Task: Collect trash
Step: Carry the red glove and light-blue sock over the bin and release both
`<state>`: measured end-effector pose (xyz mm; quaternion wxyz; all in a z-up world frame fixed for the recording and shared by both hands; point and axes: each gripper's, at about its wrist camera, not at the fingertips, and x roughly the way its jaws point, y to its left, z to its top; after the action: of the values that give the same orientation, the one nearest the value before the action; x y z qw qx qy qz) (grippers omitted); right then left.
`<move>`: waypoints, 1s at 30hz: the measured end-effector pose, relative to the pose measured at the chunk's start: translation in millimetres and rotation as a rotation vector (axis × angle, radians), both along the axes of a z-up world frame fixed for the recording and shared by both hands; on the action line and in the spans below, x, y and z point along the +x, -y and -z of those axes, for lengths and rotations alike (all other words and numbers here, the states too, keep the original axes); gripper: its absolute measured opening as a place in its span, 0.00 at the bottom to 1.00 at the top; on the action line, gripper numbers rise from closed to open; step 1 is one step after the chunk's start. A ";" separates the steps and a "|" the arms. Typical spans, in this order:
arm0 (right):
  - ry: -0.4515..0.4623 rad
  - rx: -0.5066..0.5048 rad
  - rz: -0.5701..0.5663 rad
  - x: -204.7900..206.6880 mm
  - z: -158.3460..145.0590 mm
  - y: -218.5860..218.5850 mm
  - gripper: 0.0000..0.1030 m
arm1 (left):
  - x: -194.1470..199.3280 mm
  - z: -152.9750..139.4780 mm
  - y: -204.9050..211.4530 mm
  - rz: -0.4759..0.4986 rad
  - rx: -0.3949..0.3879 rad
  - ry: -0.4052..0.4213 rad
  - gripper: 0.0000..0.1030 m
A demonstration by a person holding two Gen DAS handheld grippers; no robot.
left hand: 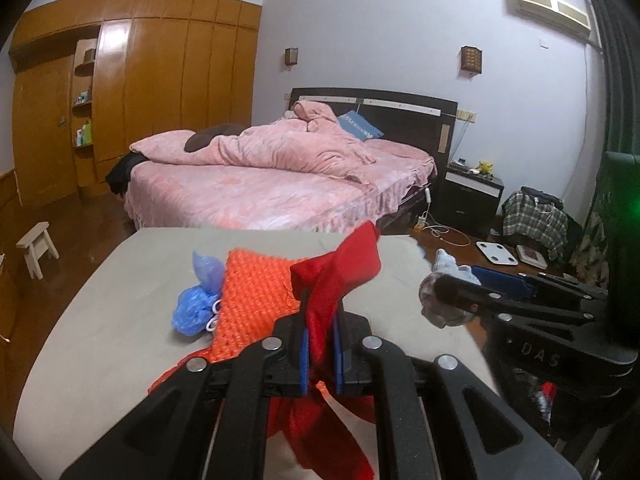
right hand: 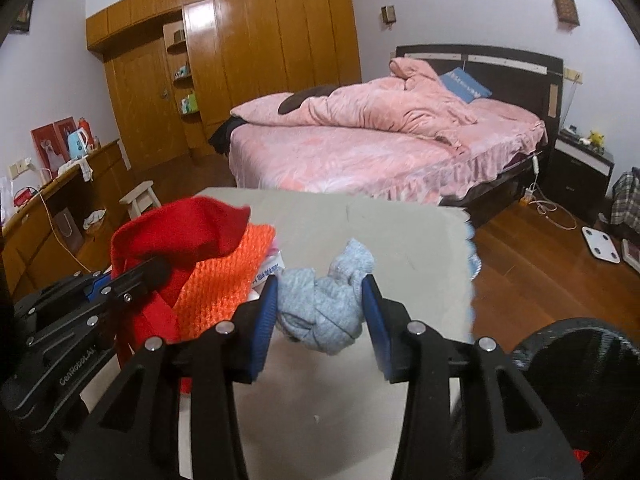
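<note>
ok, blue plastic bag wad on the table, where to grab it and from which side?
Grip the blue plastic bag across its crumpled lower bulge, coming from its open left side over the bare table. The orange knit piece crowds its right side; the loose upper tail would slip.

Counted on and around the table [right hand: 400, 232]

One red cloth [left hand: 340, 272], one orange knitted piece [left hand: 248, 300], one crumpled blue plastic bag [left hand: 196, 304] and one knotted grey sock bundle [right hand: 324, 308]; two grippers, left gripper [left hand: 320, 352] and right gripper [right hand: 320, 320]; beyond, one bed [left hand: 260, 192], one white stool [left hand: 36, 248], one nightstand [left hand: 468, 196], one white scale [left hand: 496, 254].
</note>
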<state>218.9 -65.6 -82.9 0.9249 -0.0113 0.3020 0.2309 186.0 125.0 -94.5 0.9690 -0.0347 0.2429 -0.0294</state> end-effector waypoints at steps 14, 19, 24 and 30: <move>0.057 0.006 0.103 -38.1 -29.3 72.2 0.40 | -15.2 -20.2 46.2 0.078 -0.009 0.023 0.09; 0.071 -0.002 0.144 -52.1 -33.6 100.1 0.40 | -19.9 -26.6 72.0 0.127 -0.017 0.032 0.09; 0.072 -0.016 0.204 -64.2 -32.0 136.9 0.40 | -21.8 -31.7 104.3 0.194 -0.024 0.034 0.09; 0.067 -0.026 0.291 -76.1 -27.6 180.1 0.40 | -23.4 -35.8 146.2 0.291 -0.035 0.040 0.09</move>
<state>142.8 -245.8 -55.4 0.9579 0.0129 0.2722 0.0901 162.7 -21.2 -58.8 0.9584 -0.0154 0.2255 -0.1744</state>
